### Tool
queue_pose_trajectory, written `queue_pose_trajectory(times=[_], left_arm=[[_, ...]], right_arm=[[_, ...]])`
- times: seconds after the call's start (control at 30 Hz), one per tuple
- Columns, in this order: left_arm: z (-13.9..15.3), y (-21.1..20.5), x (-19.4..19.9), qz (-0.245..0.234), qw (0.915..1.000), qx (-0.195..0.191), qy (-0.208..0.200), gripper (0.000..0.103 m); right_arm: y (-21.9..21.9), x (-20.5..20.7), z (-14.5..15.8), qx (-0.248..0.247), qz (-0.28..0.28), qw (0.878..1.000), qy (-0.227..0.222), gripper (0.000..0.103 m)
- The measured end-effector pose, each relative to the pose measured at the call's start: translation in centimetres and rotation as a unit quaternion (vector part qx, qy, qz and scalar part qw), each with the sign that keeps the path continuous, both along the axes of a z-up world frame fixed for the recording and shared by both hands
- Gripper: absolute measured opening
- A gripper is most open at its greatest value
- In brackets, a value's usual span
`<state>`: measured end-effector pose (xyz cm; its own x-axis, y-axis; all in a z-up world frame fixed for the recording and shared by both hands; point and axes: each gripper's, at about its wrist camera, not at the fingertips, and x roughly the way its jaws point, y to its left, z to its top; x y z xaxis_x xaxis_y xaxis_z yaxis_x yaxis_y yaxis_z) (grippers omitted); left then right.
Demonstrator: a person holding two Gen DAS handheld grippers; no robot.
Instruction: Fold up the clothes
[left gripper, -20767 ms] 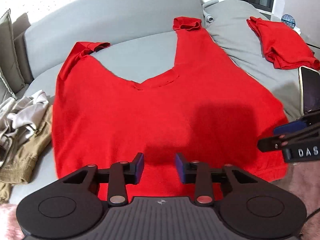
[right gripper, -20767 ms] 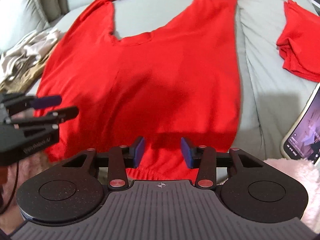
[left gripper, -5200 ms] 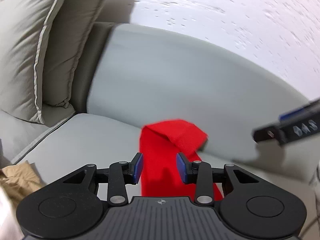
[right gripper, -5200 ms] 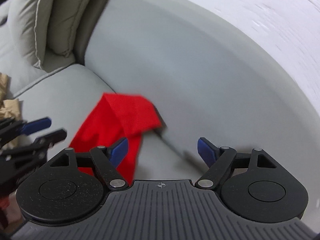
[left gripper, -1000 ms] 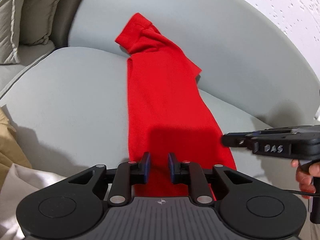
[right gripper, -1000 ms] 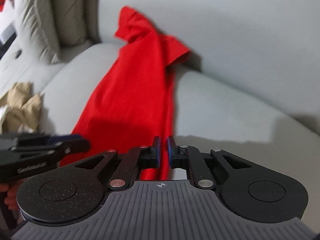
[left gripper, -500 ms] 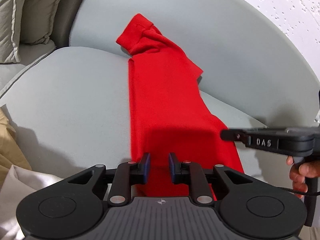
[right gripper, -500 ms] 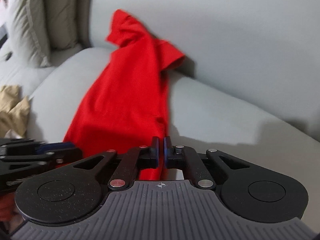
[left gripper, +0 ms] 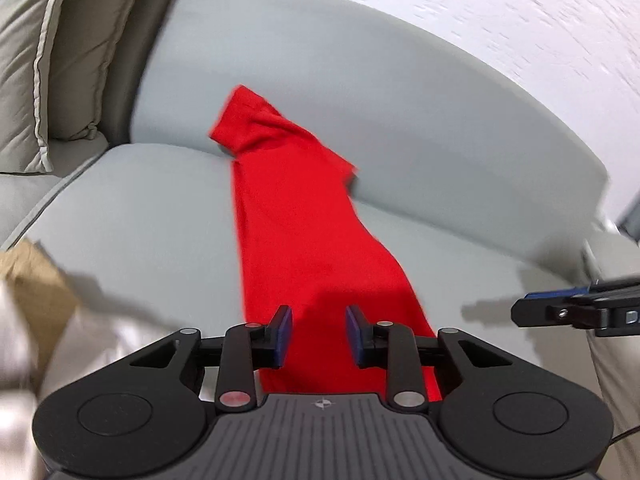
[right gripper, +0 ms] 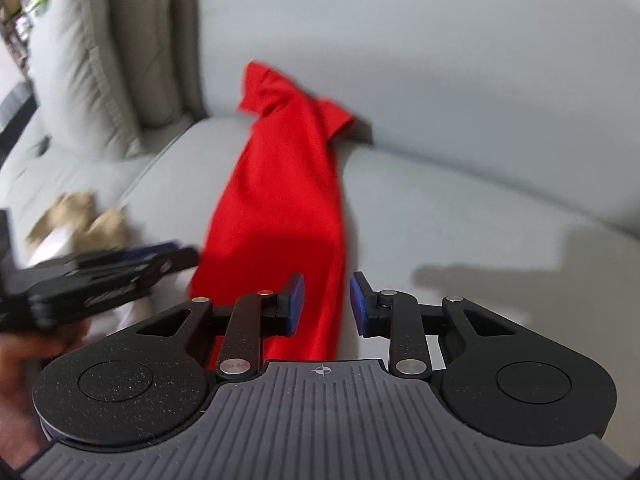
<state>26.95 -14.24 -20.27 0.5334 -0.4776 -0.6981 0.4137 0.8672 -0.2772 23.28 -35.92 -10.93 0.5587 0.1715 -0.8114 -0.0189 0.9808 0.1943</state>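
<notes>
Red garment (left gripper: 304,232) on grey sofa (left gripper: 152,216)

A red shirt (right gripper: 280,200), folded into a long narrow strip, lies on a grey sofa (right gripper: 460,208), running from the backrest at 12 o'clock down toward 6 o'clock. The right gripper (right gripper: 326,304) stands over the strip's near end, its blue-padded jaws having just opened, apart and clear of the cloth, whose right edge shows in the gap. At 9 o'clock the left gripper (right gripper: 176,258), blurred, reaches toward the shirt's left edge, a hand (right gripper: 28,360) behind it. Tan clothes (right gripper: 80,220) lie crumpled farther left; a pale cushion (right gripper: 80,64) leans at 10 o'clock.
</notes>
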Motion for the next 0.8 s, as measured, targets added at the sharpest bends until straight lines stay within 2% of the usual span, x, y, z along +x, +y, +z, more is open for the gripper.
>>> queue_pose_trajectory(times=[0.03, 0.1, 0.17, 0.2, 0.27, 0.3, 0.33, 0.4, 0.43, 0.47, 0.53, 0.63, 0.7, 0.73, 0.77, 0.8], left_arm=[[-0.1, 0.1, -1.2, 0.001, 0.9999, 0.004, 0.012, 0.015], [-1.0, -0.1, -4.7, -0.007, 0.9987, 0.029, 0.042, 0.012], [-2.6, -0.3, -6.9, -0.008, 0.9958, 0.079, 0.046, 0.005], [-3.1, -0.1, -7.5, -0.001, 0.9946, 0.095, 0.042, 0.007], [-3.1, 0.6, -8.0, 0.018, 0.9923, 0.117, 0.036, 0.008], [-2.4, 0.7, -8.1, 0.024, 0.9907, 0.128, 0.038, 0.008], [-1.8, 0.7, -8.2, 0.031, 0.9889, 0.139, 0.04, 0.008], [0.0, 0.8, -9.5, 0.034, 0.9816, 0.186, 0.025, 0.007], [0.6, 0.9, -10.1, 0.034, 0.9802, 0.194, 0.021, 0.007], [1.4, 1.2, -11.1, 0.032, 0.9827, 0.182, 0.018, 0.008], [2.8, 1.4, -14.0, 0.014, 0.9887, 0.149, -0.002, 0.014], [2.8, -0.1, -18.0, -0.026, 0.9918, 0.118, -0.042, 0.019], [0.8, -1.3, -19.4, -0.037, 0.9892, 0.135, -0.043, 0.019], [0.0, -1.5, -19.7, -0.036, 0.9873, 0.15, -0.037, 0.012], [-0.8, -0.7, -19.5, -0.015, 0.9876, 0.155, -0.015, 0.013], [-1.6, 0.7, -19.2, 0.015, 0.9878, 0.154, 0.012, 0.012]], right_arm=[[0.7, -1.5, -0.3, -0.005, 0.013, 1.0, 0.009, 0.019], [2.2, -3.5, -2.0, -0.004, 0.029, 0.999, 0.032, 0.018], [3.2, -4.8, -4.5, 0.006, 0.024, 0.999, 0.046, 0.018], [3.8, -5.5, -6.9, 0.008, 0.012, 0.999, 0.053, 0.018], [3.8, -6.7, -8.9, -0.019, -0.002, 0.998, 0.052, 0.01], [3.4, -7.5, -9.2, -0.031, -0.019, 0.998, 0.047, 0.01], [2.5, -8.3, -8.8, -0.04, -0.043, 0.997, 0.044, 0.005], [0.9, -10.0, -7.6, -0.096, -0.078, 0.991, 0.054, 0.018], [0.2, -10.7, -7.2, -0.117, -0.084, 0.988, 0.062, 0.019], [-0.8, -11.7, -6.6, -0.116, -0.09, 0.987, 0.073, 0.019], [-2.2, -14.4, -4.9, -0.046, -0.092, 0.992, 0.071, 0.019], [0.7, -16.8, -3.6, -0.029, -0.051, 0.998, 0.017, 0.019], [3.2, -17.3, -4.2, -0.006, -0.032, 0.999, -0.008, 0.019], [4.4, -17.4, -5.0, -0.007, -0.023, 1.0, -0.01, 0.019], [5.1, -17.4, -5.6, -0.028, -0.018, 0.999, -0.003, 0.018], [6.0, -17.8, -6.8, -0.086, -0.008, 0.996, 0.009, 0.016]])
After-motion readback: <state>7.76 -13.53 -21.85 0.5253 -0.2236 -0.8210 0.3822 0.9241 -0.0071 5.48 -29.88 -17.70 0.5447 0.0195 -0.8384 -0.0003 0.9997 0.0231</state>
